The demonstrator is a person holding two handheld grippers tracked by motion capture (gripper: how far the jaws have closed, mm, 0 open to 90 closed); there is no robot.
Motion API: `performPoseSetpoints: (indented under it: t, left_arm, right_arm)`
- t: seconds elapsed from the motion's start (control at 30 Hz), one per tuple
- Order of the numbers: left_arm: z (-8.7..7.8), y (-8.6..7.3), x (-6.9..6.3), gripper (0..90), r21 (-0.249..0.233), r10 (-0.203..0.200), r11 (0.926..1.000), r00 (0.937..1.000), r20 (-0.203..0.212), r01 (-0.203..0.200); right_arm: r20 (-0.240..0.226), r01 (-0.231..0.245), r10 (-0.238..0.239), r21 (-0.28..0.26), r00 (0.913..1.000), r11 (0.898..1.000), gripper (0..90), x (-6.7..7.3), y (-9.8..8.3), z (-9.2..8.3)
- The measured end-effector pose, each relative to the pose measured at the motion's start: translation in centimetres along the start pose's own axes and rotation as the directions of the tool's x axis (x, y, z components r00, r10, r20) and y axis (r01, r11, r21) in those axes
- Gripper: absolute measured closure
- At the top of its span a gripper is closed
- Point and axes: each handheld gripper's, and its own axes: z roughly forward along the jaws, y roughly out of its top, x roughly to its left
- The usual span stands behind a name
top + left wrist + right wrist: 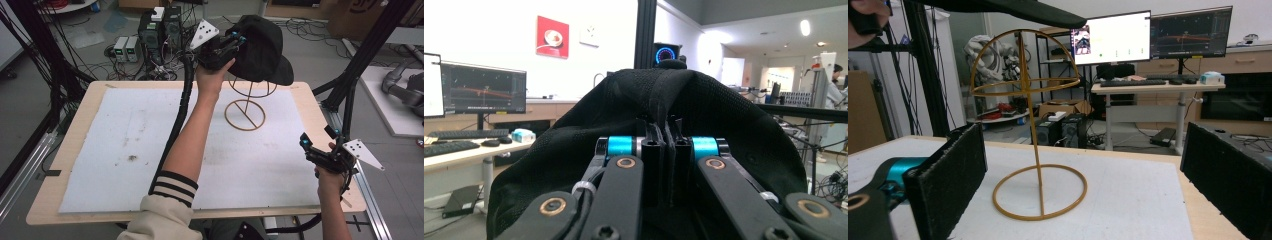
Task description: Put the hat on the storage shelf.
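A black cap (pixel 262 47) hangs in the air above a gold wire hat stand (pixel 246 114) at the back of the table. My left gripper (pixel 235 42) is shut on the cap's rear edge, and the brim points right. In the left gripper view the jaws (pixel 666 132) pinch a fold of the cap (pixel 724 110), which bulges up in front of them. My right gripper (pixel 320 139) stands open near the table's right edge, with nothing between its pads. In the right gripper view it (pixel 1083 167) faces the stand (pixel 1037 150), and the cap's brim (pixel 1013 9) hovers just over the dome.
A white mat (pixel 130 145) covers most of the wooden table (pixel 310 107). Black frame posts (pixel 372 45) rise at the right and left. Cables and electronics boxes (pixel 160 30) lie on the floor behind the table. Desks with monitors (pixel 1153 35) stand farther off.
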Motion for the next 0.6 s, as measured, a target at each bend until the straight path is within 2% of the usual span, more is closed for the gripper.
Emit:
performPoseSetpoints:
  t: [0.6]
  left_arm:
    - [1.6,-2.8,1.3,87.2,0.083,-0.019,0.9962,0.9973,-0.07,0.025]
  right_arm:
    - [-0.017,-0.006,0.006,-0.008,0.9998,1.0,4.2,0.3,0.2,0.0]
